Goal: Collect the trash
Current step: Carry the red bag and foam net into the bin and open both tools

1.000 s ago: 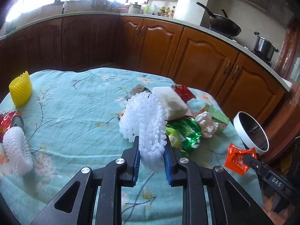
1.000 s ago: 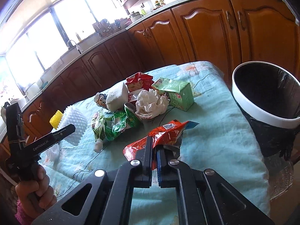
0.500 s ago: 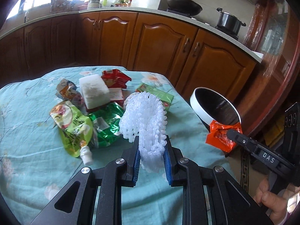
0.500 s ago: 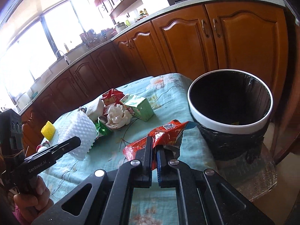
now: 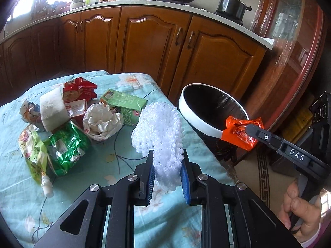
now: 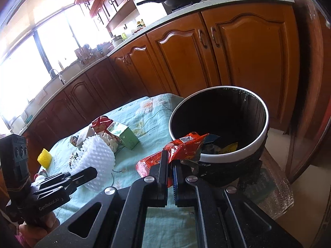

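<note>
My left gripper (image 5: 167, 161) is shut on a white foam fruit net (image 5: 160, 132) and holds it above the table's right edge, left of the bin. My right gripper (image 6: 170, 161) is shut on an orange-red snack wrapper (image 6: 182, 146); the wrapper's far end hangs over the near rim of the black bin with a white rim (image 6: 262, 138). The bin (image 5: 198, 122) stands beside the table and holds some trash. In the left wrist view the wrapper (image 5: 240, 133) sits at the bin's right rim.
On the teal floral tablecloth (image 5: 18, 186) lie a green carton (image 5: 124, 105), crumpled white paper (image 5: 101, 122), green foil bag (image 5: 64, 148), a pouch with a spout (image 5: 35, 155), a white roll (image 5: 52, 109) and red wrappers (image 5: 78, 91). A yellow foam net (image 6: 44, 158) lies far left. Wooden cabinets stand behind.
Both grippers have moved right toward the bin with their loads. The orange-red wrapper now reaches over the bin's rim; the foam net is closer to the bin.
</note>
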Motion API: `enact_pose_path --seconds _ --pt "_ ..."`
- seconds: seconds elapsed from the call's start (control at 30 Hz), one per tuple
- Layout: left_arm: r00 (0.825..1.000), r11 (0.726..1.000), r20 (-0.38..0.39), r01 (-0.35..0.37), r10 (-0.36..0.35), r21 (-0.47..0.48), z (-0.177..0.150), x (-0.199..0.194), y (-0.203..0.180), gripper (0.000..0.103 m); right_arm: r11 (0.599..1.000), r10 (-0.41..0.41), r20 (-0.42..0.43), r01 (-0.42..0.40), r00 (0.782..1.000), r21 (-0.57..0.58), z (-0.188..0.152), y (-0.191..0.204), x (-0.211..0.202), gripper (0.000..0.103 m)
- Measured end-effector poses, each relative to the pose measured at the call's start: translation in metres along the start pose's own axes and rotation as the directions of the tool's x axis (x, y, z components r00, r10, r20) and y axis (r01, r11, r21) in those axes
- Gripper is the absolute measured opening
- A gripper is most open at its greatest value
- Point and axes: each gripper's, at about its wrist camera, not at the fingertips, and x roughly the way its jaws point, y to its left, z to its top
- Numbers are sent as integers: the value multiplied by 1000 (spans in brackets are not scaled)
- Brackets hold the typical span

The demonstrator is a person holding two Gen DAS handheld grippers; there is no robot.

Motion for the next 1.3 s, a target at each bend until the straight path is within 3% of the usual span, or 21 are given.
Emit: enact_pose_path --seconds 0.6,1.13,1.23,1.3 --pt "996 994 -45 81 -77 80 56 72 -46 21 999 -50 -47 50 998 4 37 -48 24 3" --pt "991 989 -110 85 -71 124 94 143 -77 23 997 -71 -136 68 988 -20 58 -79 56 5" --pt "990 988 -130 78 -61 134 96 154 -81 29 997 -73 -152 71 986 -22 59 -80 61 9" --pt "990 988 -134 72 -54 135 97 158 -80 42 998 -69 -161 69 985 -10 59 -83 63 11"
